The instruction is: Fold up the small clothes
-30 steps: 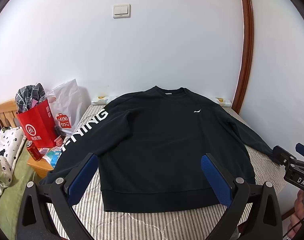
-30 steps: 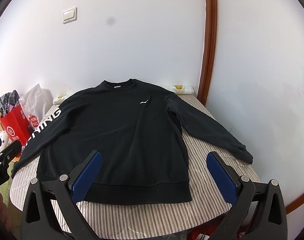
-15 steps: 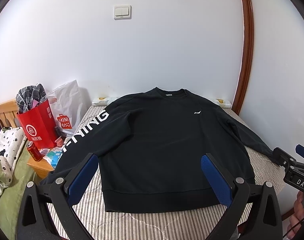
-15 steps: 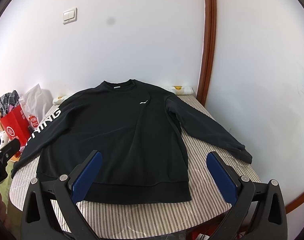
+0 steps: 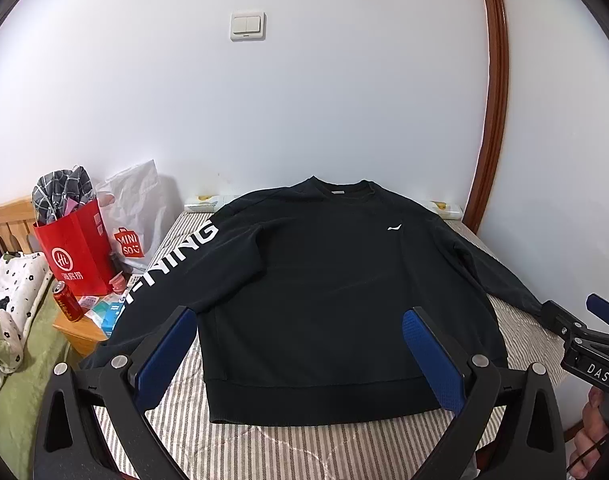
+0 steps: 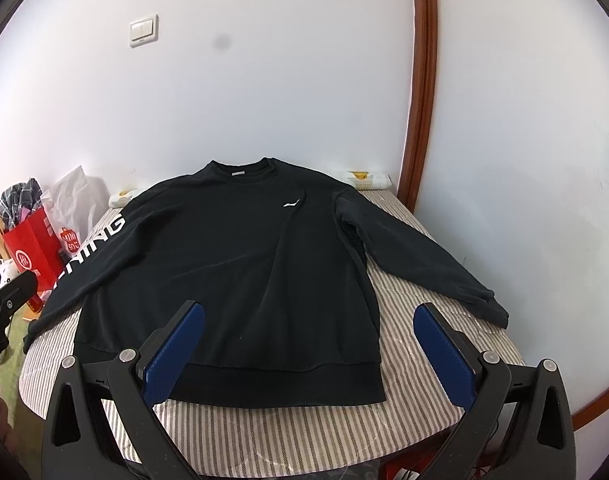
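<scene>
A black long-sleeved sweatshirt (image 5: 328, 280) lies spread flat, front up, on a striped table (image 5: 288, 448); it also shows in the right wrist view (image 6: 232, 272). White letters run down its left sleeve (image 5: 172, 264). Its right sleeve (image 6: 416, 264) stretches toward the table's right edge. My left gripper (image 5: 300, 356) is open and empty, above the hem. My right gripper (image 6: 308, 348) is open and empty, above the hem's right part. Each gripper shows at the edge of the other's view.
A red paper bag (image 5: 74, 248) and a white shopping bag (image 5: 132, 216) stand left of the table, with a red can (image 5: 67, 301) on a small wooden stand. White walls close the back and right. A wooden door frame (image 6: 420, 92) rises behind the right corner.
Both views have shifted very slightly; the sweatshirt lies as before and both grippers stay open.
</scene>
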